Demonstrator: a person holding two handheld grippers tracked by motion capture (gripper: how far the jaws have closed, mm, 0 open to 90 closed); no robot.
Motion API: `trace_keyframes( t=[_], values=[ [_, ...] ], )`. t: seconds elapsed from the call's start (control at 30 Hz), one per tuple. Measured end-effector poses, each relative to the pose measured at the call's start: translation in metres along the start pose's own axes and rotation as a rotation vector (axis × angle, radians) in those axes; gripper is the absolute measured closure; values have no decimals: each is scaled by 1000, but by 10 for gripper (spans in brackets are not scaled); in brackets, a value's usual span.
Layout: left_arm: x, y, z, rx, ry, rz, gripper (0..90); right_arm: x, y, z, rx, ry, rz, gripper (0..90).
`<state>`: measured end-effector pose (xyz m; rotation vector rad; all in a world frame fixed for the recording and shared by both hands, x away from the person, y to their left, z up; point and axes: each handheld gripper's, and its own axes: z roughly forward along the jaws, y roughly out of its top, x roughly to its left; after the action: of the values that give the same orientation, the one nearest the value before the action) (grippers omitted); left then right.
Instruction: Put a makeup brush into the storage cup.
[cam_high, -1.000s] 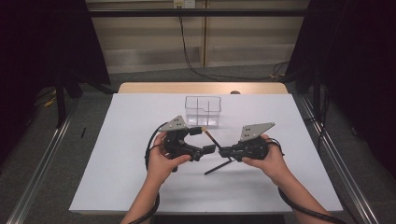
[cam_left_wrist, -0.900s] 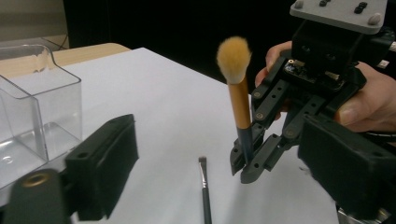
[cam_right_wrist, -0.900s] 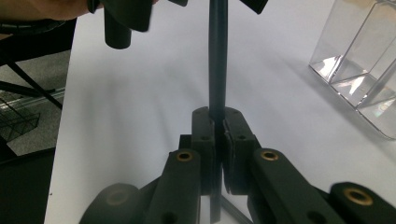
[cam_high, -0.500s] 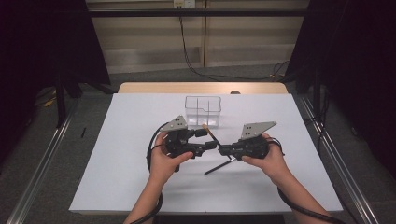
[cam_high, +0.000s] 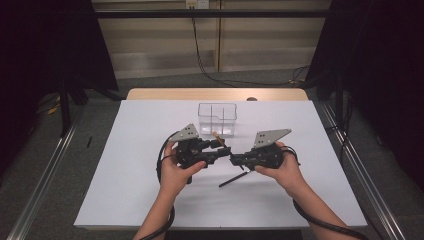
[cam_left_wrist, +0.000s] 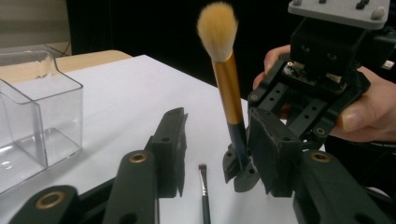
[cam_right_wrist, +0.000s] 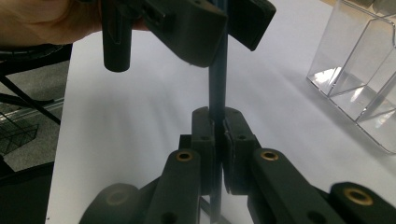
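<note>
A clear box (cam_left_wrist: 42, 112) is seen at the far left, standing on the white tabletop (cam_high: 140, 150). Next to it, the left tool (cam_high: 220, 150) is held half wide. Its jaws have just been closing around the brush (cam_left_wrist: 229, 88), which stands between them, close to one pad and apart from the other, so no grip is made yet. A thin brush (cam_left_wrist: 203, 186) lies flat below.

The brush is held upright above the tabletop, its tuft on top, and is clamped low on its dark handle by the right tool (cam_right_wrist: 215, 122), whose jaws are pressed tight on it.

The brush is judged light and stiff along the handle, with a smooth gold ferrule that may slip. The tuft is soft and easily crushed. A hold on the dark handle just under the ferrule is judged best, and the tuft is best left untouched.
</note>
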<state>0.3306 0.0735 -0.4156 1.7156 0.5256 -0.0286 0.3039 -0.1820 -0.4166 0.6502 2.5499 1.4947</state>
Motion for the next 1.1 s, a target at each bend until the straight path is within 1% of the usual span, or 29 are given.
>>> trace_keyframes(
  t=[0.07, 0.13, 0.23, 0.37, 0.43, 0.53, 0.6, 0.73, 0.87, 1.0, 1.1],
  values=[
    [0, 0, 0, -8, -2, 1, 596, 0, -1, 0, 2, -1, 6, 847],
    [0, 2, 0, -6, -9, 7, 628, 0, -1, 1, 3, -5, 9, 847],
    [-1, 4, 1, -8, -18, 7, 669, 0, -2, -1, -8, -11, 21, 847],
    [-2, 5, 2, -14, -27, 1, 694, 0, -2, -2, -10, -18, 27, 847],
    [-3, 5, 1, -14, -24, 5, 701, 0, -1, -3, -13, -19, 27, 847],
    [-2, 3, 1, -29, -30, -11, 728, 1, -1, -2, -19, -22, 29, 847],
    [-3, 1, 1, -29, -29, -17, 741, 1, -2, -1, -22, -19, 33, 847],
    [-3, 0, 1, -32, -32, -18, 755, 2, -3, 2, -15, -14, 38, 847],
    [-2, 0, 0, -49, -33, -35, 780, 3, -3, 3, -27, -11, 41, 846],
    [-2, 0, -1, -64, -41, -31, 799, 3, -3, 4, -40, -16, 48, 845],
    [-3, -1, -1, -62, -48, -46, 814, 4, -3, 5, -39, -20, 55, 841]
  ],
)
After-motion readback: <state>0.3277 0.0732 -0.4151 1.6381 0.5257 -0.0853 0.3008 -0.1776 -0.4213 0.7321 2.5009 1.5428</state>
